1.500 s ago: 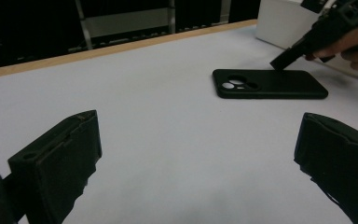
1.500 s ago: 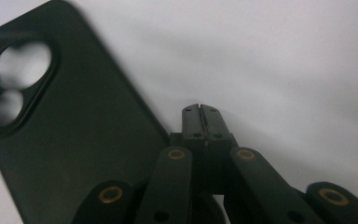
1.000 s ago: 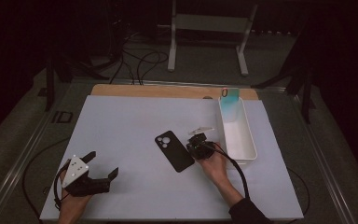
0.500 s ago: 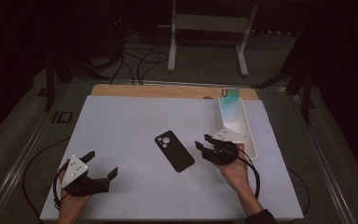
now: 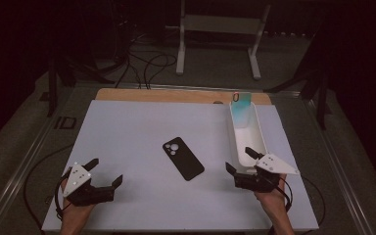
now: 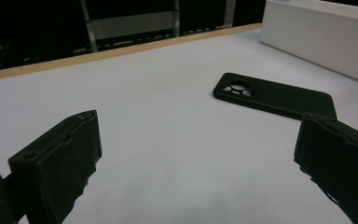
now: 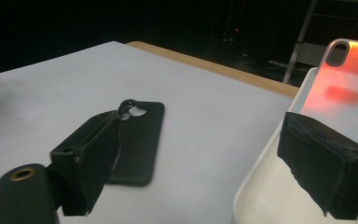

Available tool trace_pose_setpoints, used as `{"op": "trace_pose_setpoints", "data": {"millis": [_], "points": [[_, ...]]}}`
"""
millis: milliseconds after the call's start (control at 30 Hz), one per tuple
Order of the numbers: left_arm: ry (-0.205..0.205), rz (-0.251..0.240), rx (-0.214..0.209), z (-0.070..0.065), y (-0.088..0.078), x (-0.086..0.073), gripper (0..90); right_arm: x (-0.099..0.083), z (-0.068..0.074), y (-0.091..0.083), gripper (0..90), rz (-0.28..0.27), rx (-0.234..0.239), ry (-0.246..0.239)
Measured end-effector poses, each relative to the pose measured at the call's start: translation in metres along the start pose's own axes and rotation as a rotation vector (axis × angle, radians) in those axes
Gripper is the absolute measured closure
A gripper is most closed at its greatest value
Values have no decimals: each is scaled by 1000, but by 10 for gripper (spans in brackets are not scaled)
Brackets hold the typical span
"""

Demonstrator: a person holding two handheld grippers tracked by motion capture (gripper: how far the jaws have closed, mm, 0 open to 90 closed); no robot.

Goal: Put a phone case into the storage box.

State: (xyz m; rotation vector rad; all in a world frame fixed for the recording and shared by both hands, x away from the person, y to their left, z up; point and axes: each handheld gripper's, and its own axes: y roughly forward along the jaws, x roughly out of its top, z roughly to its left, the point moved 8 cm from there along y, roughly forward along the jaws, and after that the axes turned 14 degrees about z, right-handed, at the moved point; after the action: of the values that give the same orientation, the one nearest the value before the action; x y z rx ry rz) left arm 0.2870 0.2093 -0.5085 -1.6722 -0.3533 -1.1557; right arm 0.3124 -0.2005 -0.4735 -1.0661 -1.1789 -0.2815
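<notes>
The white table top [image 5: 142, 132] is lit evenly from above; the surroundings are left almost black. Motion blur is seen in the right gripper view, where the phone case [image 7: 137, 140] is smeared.

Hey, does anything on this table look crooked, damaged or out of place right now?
Only small things. The black phone case lies face down at a slant on the white mat, not squared to its edges. The coloured phone case stands propped against the far end of the white tray. No damage or spills.
</notes>
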Motion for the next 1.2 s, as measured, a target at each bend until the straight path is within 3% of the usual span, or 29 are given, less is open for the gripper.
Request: {"op": "trace_pose_setpoints", "data": {"millis": [167, 567, 667, 1200], "points": [[-2, -6, 1, 1, -1, 1, 11, -10, 0, -6, 116, -39, 3, 16], [13, 2, 10, 1, 0, -1, 11, -14, -4, -3, 117, -17, 22, 67], [22, 8, 16, 0, 2, -1, 11, -13, -2, 0, 96, 23, 53, 80], [19, 6, 25, 0, 1, -1, 10, 17, 7, 13, 85, 159, 83, 67]]}}
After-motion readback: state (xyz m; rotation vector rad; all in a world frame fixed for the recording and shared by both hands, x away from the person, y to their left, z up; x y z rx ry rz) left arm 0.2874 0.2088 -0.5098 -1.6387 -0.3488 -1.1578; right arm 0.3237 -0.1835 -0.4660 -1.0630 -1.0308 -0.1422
